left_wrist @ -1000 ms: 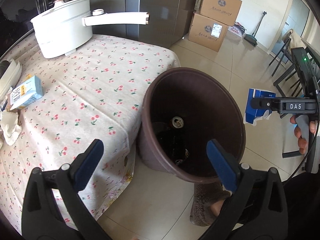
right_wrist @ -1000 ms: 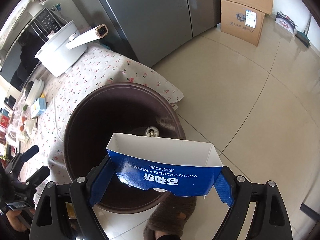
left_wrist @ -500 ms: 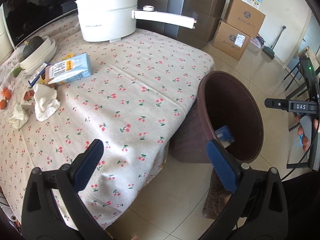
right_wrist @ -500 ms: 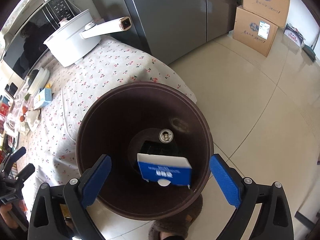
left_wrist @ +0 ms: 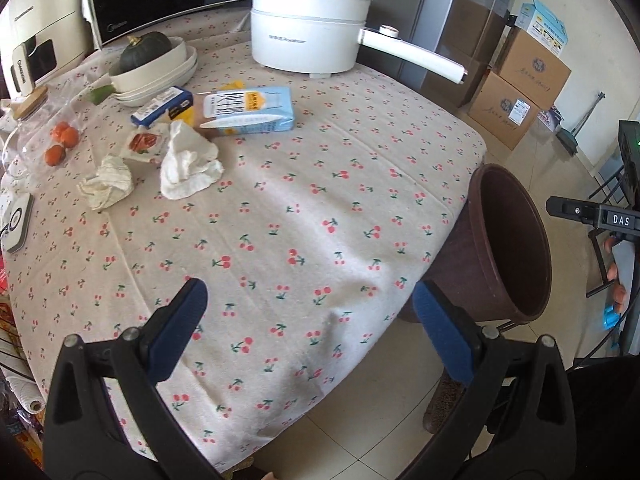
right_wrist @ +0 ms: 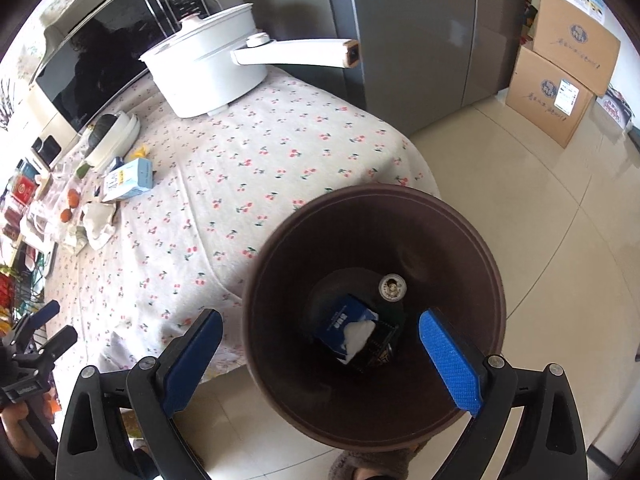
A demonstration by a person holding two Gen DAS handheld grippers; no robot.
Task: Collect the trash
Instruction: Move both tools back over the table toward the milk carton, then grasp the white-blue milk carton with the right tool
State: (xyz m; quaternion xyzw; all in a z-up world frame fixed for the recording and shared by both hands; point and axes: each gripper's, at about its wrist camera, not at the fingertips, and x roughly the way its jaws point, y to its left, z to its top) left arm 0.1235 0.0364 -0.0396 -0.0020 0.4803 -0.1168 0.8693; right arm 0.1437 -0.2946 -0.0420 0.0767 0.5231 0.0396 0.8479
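A: Which step is in hand?

B: A drop-off looks finished. The blue box [right_wrist: 346,326] lies at the bottom of the bin [right_wrist: 280,248], beside a small can [right_wrist: 392,286], with a white tissue on it. The right gripper [right_wrist: 320,360] is held above the bin's mouth with its jaws spread wide and nothing between them.

A: And the left gripper [left_wrist: 308,328]?

B: It is held over the near edge of the table [left_wrist: 300,220], jaws wide apart, nothing gripped. No pad is touching the cloth.

A: What trash is left?

B: Two crumpled tissues [left_wrist: 188,168] lie at the far left of the table, well apart from the bin. A wrapper [left_wrist: 144,142] is just beside them, and a carton [left_wrist: 250,112] lies on its side behind. Whether the carton is trash cannot be told. The pot [left_wrist: 308,44] and the bowl with the squash [left_wrist: 146,50] are judged not to be.

A: What does the next move call for?

B: Probably a reach across the table to the nearer tissue, jaws kept open until it is straddled. The tissue is soft and loose, so a low, full pinch would be needed, or only a corner may be caught.
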